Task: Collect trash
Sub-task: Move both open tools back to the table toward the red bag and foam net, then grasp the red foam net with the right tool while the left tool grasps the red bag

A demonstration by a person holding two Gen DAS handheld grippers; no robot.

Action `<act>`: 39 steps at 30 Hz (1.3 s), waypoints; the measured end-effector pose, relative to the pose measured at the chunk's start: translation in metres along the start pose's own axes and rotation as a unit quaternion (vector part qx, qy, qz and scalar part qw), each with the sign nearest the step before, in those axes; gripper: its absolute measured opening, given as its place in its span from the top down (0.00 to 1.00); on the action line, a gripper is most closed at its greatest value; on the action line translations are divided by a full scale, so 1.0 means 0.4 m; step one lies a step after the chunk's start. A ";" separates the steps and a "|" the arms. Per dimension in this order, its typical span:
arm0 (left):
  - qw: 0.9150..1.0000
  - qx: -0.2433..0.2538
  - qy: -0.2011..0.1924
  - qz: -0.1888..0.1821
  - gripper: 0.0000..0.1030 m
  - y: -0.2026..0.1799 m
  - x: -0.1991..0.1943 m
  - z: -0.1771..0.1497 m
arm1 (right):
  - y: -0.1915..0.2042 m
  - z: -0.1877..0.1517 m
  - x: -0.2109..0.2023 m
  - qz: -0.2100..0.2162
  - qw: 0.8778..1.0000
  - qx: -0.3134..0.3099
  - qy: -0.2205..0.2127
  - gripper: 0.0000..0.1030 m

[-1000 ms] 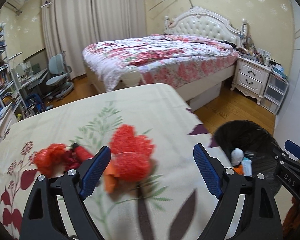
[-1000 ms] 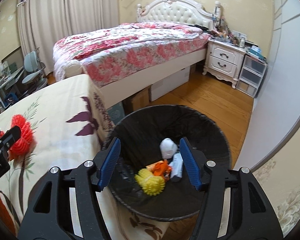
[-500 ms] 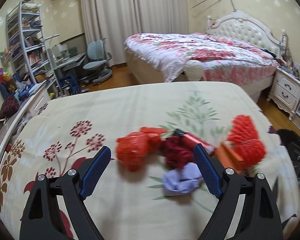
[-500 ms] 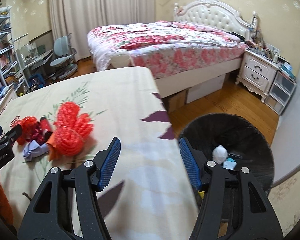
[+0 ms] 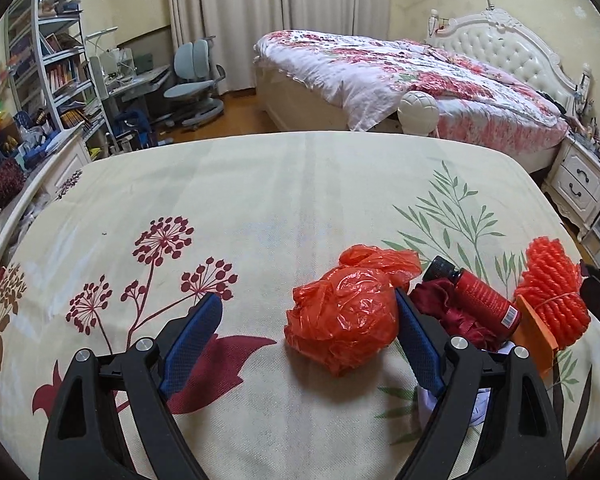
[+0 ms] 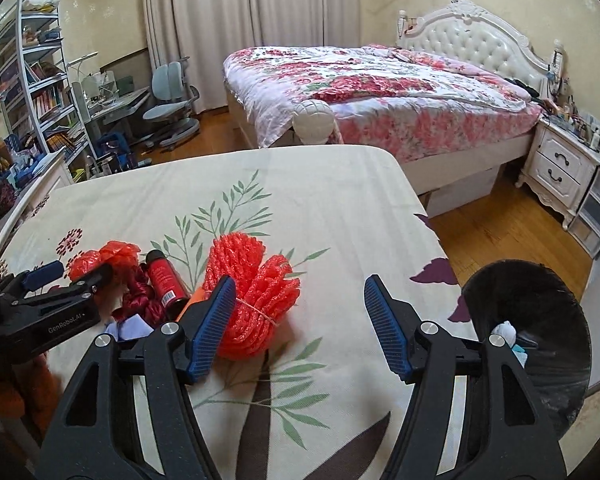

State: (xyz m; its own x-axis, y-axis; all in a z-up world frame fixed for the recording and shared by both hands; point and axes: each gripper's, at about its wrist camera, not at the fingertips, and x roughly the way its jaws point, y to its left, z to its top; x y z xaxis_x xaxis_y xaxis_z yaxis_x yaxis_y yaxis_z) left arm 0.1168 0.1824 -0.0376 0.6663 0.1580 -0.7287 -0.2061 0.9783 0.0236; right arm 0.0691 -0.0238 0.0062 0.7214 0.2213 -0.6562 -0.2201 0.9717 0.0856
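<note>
Trash lies on a floral cloth-covered surface (image 5: 284, 208). A crumpled red plastic bag (image 5: 342, 316) sits between my open left gripper's (image 5: 306, 338) fingers, closer to the right finger. Beside it lie a red bottle with a black cap (image 5: 474, 294), dark red cloth (image 5: 456, 316), a red foam-net bundle (image 5: 552, 292) on an orange piece (image 5: 534, 334), and a pale purple scrap (image 6: 134, 326). My right gripper (image 6: 300, 330) is open and empty, its left finger at the foam-net bundle (image 6: 252, 292). A black trash bin (image 6: 540, 344) with some trash inside stands at the right, off the surface.
A bed with a floral quilt (image 6: 372, 84) stands behind the surface. A white nightstand (image 6: 560, 164) and plastic drawers (image 6: 596, 216) are at the right. A desk, grey chair (image 5: 194, 76) and bookshelf (image 5: 48, 64) are at the left. Wood floor (image 6: 496, 232) lies beside the bin.
Both grippers swung left, away from the bin and toward the trash pile. The red plastic bag now sits between the left fingers. The right gripper moved from over the bin to the foam-net bundle.
</note>
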 end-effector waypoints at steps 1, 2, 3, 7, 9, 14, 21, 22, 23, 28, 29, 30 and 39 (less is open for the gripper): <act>1.000 0.002 0.003 -0.005 0.35 0.001 0.002 -0.002 | 0.004 0.003 -0.003 0.002 1.000 0.001 -0.001 0.37; 1.000 0.006 0.009 -0.007 0.41 0.001 0.007 -0.004 | 0.008 0.005 -0.006 0.003 1.000 0.002 -0.002 0.37; 1.000 0.007 0.014 -0.009 0.46 0.000 0.014 -0.006 | 0.013 0.009 -0.008 0.005 1.000 0.002 -0.004 0.37; 1.000 0.011 0.017 -0.018 0.51 0.003 0.015 -0.010 | 0.030 0.012 -0.022 0.009 1.000 -0.002 -0.010 0.37; 1.000 0.010 0.017 -0.021 0.52 0.007 0.015 -0.011 | 0.034 0.012 -0.017 0.008 1.000 -0.007 -0.007 0.37; 1.000 0.005 0.014 -0.022 0.53 0.017 0.005 -0.013 | 0.027 0.010 0.026 0.010 1.000 0.002 0.017 0.37; 1.000 -0.004 0.006 -0.011 0.53 0.048 -0.021 -0.033 | 0.045 0.014 0.071 0.029 0.999 0.008 0.044 0.37; 1.000 -0.005 0.005 -0.010 0.53 0.052 -0.025 -0.036 | 0.050 0.010 0.077 0.031 0.998 0.007 0.048 0.38; 1.000 -0.006 0.005 -0.008 0.53 0.057 -0.028 -0.039 | 0.053 0.006 0.083 0.030 0.998 0.006 0.051 0.43; 1.000 -0.016 0.006 -0.003 0.53 0.082 -0.038 -0.056 | 0.044 -0.001 0.077 0.034 0.998 0.020 0.051 0.52; 1.000 -0.017 0.007 -0.003 0.53 0.086 -0.040 -0.058 | 0.038 -0.001 0.073 0.032 0.998 0.022 0.049 0.53; 1.000 -0.018 0.007 -0.003 0.53 0.088 -0.043 -0.061 | 0.032 -0.002 0.068 0.028 0.998 0.025 0.046 0.53; 1.000 -0.019 0.000 -0.007 0.53 0.087 -0.076 -0.089 | -0.029 -0.043 0.007 -0.008 0.999 0.027 0.036 0.54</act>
State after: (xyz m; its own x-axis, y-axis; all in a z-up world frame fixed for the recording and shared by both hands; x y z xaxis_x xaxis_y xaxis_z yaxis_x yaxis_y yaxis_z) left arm 0.0636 0.2069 -0.0390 0.6688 0.1437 -0.7294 -0.2230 0.9747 -0.0125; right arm 0.0622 -0.0357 -0.0094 0.6754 0.2018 -0.7093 -0.1723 0.9784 0.1142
